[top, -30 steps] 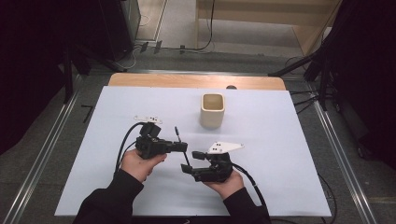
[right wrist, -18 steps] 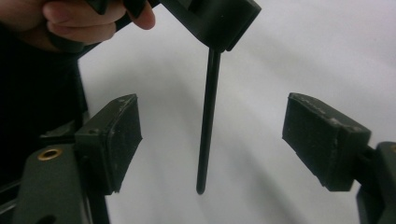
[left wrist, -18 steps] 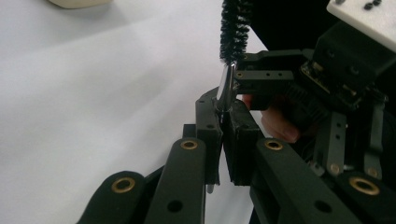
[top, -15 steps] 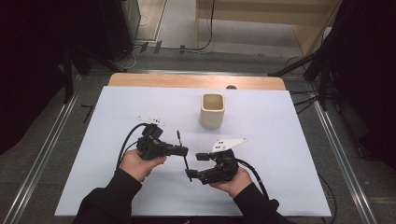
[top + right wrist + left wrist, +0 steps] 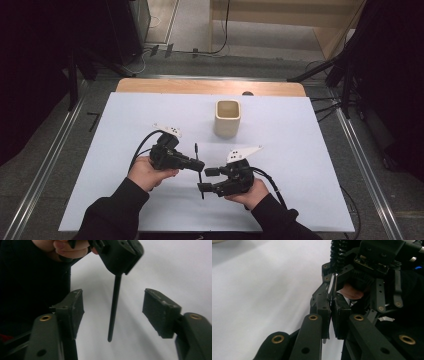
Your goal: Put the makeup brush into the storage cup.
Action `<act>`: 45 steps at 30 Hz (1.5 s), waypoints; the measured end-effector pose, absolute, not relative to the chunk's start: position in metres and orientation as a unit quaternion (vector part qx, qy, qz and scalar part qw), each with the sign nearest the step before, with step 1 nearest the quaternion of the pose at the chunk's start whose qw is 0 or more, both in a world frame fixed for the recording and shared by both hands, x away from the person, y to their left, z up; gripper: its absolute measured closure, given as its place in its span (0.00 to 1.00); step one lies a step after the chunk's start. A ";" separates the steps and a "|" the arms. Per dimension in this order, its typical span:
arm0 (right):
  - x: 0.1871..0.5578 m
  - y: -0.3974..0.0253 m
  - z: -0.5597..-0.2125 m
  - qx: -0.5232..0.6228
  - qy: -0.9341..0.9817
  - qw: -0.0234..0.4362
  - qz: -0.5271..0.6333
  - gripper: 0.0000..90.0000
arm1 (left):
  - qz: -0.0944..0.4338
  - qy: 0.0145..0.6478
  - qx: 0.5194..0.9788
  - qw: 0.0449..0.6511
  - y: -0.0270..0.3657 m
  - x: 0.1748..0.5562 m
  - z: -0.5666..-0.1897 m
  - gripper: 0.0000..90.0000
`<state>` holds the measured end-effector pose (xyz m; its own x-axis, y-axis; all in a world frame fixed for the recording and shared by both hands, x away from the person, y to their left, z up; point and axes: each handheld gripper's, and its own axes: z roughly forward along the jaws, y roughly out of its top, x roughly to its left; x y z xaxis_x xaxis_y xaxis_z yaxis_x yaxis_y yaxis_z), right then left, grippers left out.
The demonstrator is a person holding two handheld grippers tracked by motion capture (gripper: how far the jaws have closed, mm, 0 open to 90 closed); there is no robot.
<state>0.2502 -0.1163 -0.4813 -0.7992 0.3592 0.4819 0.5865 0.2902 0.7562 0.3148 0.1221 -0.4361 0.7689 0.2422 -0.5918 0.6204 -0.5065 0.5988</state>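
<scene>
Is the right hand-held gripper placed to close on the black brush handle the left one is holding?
Probably yes. The right hand-held gripper is open, and the thin black handle hangs free between its pads, touching neither. The left hand-held gripper clamps the brush higher up, leaving the lower handle unobstructed.

Room, high view: white table surface (image 5: 300,150), wooden strip (image 5: 210,86) along its 12 o'clock edge. Grey floor (image 5: 190,30) beyond, black cables (image 5: 220,47) trailing. Metal rails (image 5: 47,165) at 9 and 3 o'clock. Dark surroundings; light-wood furniture (image 5: 280,20) at 1 o'clock.
</scene>
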 end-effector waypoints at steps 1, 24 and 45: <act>0.250 -0.116 -0.482 -0.294 -0.794 0.115 -0.520 0.46 | -0.226 0.252 0.839 0.425 0.121 0.315 -0.437 0.96; 0.251 -0.112 -0.491 -0.336 -0.762 0.147 -0.534 0.93 | -0.240 0.244 0.837 0.427 0.115 0.315 -0.441 0.96; 0.252 -0.113 -0.493 -0.338 -0.771 0.144 -0.521 0.96 | -0.220 0.243 0.840 0.433 0.120 0.314 -0.443 0.75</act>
